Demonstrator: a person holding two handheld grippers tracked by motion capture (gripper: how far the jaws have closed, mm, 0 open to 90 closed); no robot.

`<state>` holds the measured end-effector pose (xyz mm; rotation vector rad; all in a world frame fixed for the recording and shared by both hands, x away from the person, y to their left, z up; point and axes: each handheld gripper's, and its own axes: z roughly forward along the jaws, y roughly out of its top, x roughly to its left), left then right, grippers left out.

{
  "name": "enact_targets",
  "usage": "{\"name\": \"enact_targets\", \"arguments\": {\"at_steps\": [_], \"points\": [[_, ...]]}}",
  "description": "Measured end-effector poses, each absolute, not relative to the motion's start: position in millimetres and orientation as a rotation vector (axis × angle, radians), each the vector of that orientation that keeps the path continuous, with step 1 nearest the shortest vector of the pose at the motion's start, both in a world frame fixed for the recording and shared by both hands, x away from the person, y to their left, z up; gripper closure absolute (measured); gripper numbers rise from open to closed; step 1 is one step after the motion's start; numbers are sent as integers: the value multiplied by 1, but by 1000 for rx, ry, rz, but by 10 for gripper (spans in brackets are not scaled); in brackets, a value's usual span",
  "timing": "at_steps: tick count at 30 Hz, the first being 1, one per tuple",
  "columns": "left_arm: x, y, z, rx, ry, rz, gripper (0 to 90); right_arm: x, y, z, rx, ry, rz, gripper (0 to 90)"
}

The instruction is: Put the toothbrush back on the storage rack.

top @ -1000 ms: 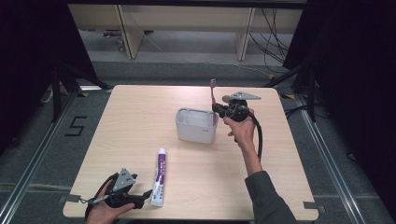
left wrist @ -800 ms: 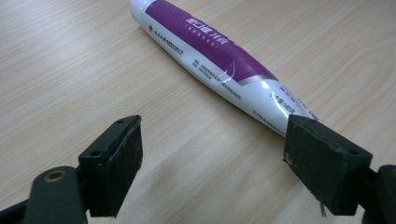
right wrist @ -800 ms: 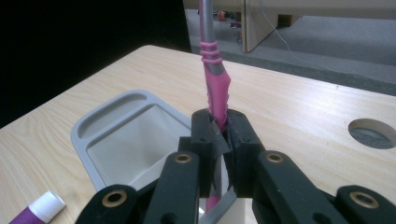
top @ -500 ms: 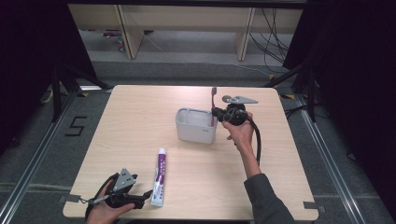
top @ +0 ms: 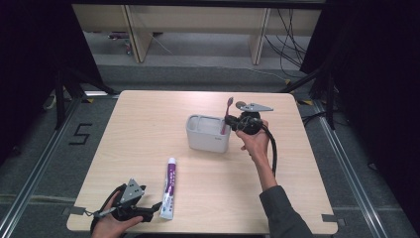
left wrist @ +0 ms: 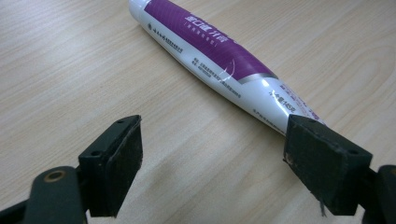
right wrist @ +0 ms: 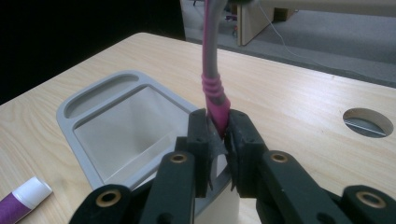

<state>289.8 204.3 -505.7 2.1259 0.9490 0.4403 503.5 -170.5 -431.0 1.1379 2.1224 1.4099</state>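
Clearly, a pink toothbrush (top: pixel 228 113) is pinched upright by the right gripper (right wrist: pixel 219 135) at the right rim of the grey holder (top: pixel 208 134), seemingly so it can be stood inside. Well in front of the holder, the left gripper (left wrist: pixel 212 158) is held wide open, its 2 pads flanking bare table just beside the toothpaste tube (left wrist: pixel 215 56), probably awaiting a grasp.
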Motion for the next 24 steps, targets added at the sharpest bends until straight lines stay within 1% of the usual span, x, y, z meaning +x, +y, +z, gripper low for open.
{"name": "enact_targets", "arguments": {"at_steps": [4, 9, 10, 11, 12, 13, 14, 15, 16, 19, 24], "points": [[290, 204, -506, 2125, 948, 435, 191, 502, -171, -433, 1160, 2110, 1422, 794], [290, 204, -505, 2127, 956, 438, 191, 501, -174, -430, 1158, 2101, 1435, 734], [289, 204, -505, 2127, 956, 439, 191, 501, -174, -430, 1164, 2089, 1462, 707], [289, 204, -505, 2126, 955, 439, 191, 499, -176, -427, 1172, 2077, 1457, 655], [289, 204, -505, 2126, 955, 439, 191, 499, -176, -427, 1172, 2077, 1457, 655], [289, 205, -505, 2123, 957, 440, 191, 498, -178, -426, 1172, 2067, 1469, 565], [289, 205, -505, 2123, 957, 440, 191, 498, -178, -426, 1172, 2067, 1469, 565], [289, 205, -505, 2122, 960, 439, 191, 494, -181, -424, 1205, 2051, 1480, 495], [289, 205, -505, 2123, 960, 439, 191, 494, -181, -424, 1205, 2051, 1480, 495], [289, 205, -505, 2130, 960, 441, 191, 485, -188, -422, 1197, 2048, 1465, 436], [289, 204, -504, 2128, 961, 437, 191, 476, -196, -421, 1193, 2052, 1455, 411]]}}
